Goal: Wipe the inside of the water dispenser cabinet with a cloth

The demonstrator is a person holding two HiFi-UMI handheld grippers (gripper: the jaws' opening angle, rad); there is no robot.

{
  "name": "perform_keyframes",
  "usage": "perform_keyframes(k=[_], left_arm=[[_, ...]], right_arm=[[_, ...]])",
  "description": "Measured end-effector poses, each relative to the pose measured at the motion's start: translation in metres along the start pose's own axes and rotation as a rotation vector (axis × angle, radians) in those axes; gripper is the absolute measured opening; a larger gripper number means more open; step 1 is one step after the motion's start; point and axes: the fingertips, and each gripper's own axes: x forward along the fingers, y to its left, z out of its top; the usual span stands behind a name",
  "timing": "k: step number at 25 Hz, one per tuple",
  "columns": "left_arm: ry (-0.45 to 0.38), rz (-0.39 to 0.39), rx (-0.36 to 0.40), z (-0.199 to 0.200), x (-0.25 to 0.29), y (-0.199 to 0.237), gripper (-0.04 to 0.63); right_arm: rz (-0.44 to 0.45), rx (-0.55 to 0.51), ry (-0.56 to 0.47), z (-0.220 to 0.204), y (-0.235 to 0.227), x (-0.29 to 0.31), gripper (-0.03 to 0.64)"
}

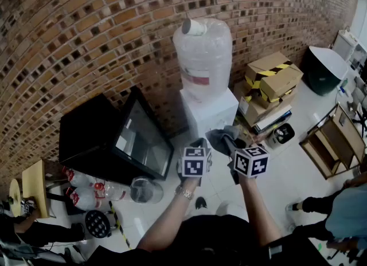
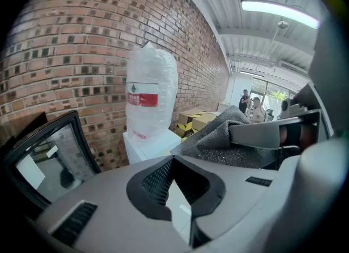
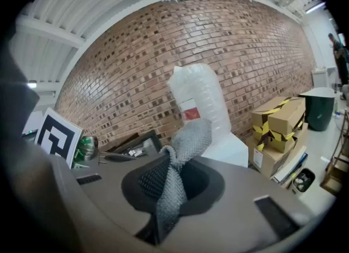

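Observation:
The white water dispenser (image 1: 209,112) stands against the brick wall with a plastic-wrapped bottle (image 1: 204,53) on top. I cannot see its cabinet door from here. My right gripper (image 1: 230,144) is shut on a grey cloth (image 1: 221,137), which hangs bunched in front of the dispenser. In the right gripper view the cloth (image 3: 184,143) rises from between the jaws of the right gripper (image 3: 169,192), with the bottle (image 3: 200,100) behind. My left gripper (image 1: 198,144) is held close beside it, shut and holding nothing. In the left gripper view the left gripper (image 2: 177,194) is shut, with the cloth (image 2: 218,140) to its right.
A black cabinet with a glass door (image 1: 123,139) sits left of the dispenser. Taped cardboard boxes (image 1: 274,78) and a dark bin (image 1: 323,70) stand to the right. A wooden rack (image 1: 332,144) and a person's leg (image 1: 321,204) are at right. Bottles (image 1: 94,193) lie on the floor.

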Motion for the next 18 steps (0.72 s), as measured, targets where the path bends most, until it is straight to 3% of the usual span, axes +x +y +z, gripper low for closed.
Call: perform_keyframes(k=[13, 18], left_arm=[[-0.041, 0.031, -0.004, 0.009, 0.015, -0.017, 0.002], [0.065, 0.049, 0.001, -0.035, 0.043, -0.033, 0.002]], right_arm=[[0.021, -0.019, 0.050, -0.015, -0.022, 0.021, 0.029], [0.006, 0.000, 0.094, -0.045, -0.056, 0.026, 0.029]])
